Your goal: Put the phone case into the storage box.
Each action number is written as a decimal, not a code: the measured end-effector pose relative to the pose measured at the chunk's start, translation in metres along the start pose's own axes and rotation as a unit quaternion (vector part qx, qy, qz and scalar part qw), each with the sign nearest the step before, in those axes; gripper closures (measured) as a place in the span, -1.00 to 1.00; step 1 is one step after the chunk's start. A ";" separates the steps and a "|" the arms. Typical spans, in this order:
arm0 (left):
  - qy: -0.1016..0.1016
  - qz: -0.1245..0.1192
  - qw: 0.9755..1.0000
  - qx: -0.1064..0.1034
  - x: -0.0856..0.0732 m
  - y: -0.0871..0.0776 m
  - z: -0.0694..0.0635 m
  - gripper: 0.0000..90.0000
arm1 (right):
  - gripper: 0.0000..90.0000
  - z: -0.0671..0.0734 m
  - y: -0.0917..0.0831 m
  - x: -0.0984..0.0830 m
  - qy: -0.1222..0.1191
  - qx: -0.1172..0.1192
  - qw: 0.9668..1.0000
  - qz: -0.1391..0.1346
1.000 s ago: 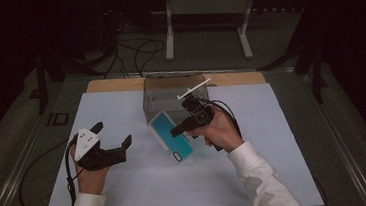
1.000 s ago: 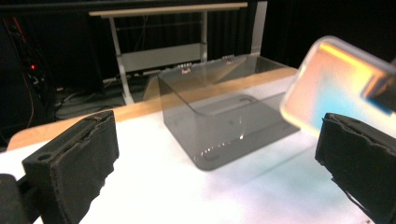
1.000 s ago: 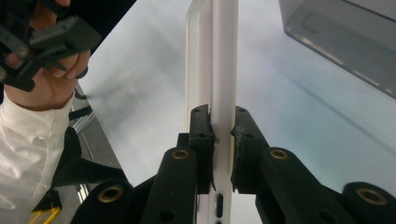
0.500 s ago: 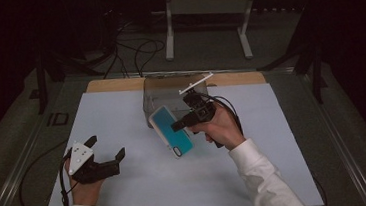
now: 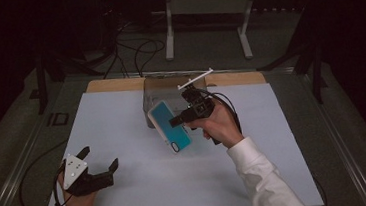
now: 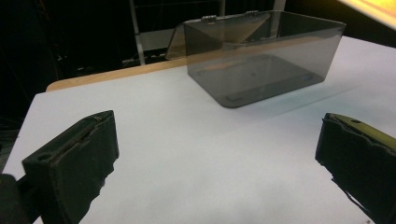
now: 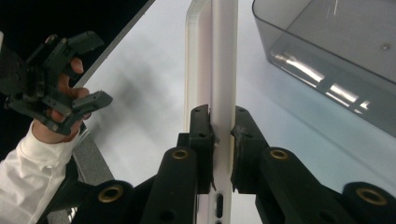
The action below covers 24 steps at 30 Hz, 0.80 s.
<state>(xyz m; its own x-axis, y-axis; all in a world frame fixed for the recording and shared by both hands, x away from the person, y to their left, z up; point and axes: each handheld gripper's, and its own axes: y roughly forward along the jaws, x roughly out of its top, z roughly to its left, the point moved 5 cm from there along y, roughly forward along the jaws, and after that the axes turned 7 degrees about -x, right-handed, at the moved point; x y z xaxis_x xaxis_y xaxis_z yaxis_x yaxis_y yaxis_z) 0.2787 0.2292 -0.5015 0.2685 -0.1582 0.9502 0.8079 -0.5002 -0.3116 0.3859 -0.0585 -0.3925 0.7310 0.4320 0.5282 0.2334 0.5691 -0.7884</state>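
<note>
1. Right gripper [image 7: 221, 126] clamps a slim teal-backed phone case [image 5: 170, 126], white-edged, held above the matte white tabletop [image 5: 144, 196].
2. Left gripper [image 5: 98, 159] jaws apart.
3. Smoky translucent rectangular box [image 6: 261, 53] nearby.

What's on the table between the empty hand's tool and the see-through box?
Nothing. In the left gripper view, bare white table runs from the open left tool to the smoky clear box.
</note>
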 end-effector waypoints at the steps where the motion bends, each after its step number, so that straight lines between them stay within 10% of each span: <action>1: 0.000 0.001 1.000 0.002 -0.002 -0.001 0.001 -1.00 | 0.81 0.000 -0.001 0.001 0.002 0.000 1.000 -0.001; 24: 0.022 -0.008 1.000 0.019 -0.006 -0.002 -0.007 -1.00 | 0.81 -0.019 -0.012 0.026 0.050 -0.025 0.998 -0.039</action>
<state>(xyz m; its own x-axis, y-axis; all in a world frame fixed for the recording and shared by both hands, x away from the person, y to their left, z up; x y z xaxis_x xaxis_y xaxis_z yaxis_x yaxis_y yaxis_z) 0.2723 0.2250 -0.5064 0.2337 -0.1879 0.9540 0.8313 -0.4703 -0.2963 0.4138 -0.0671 -0.3756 0.7689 0.3140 0.5569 0.3220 0.5624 -0.7616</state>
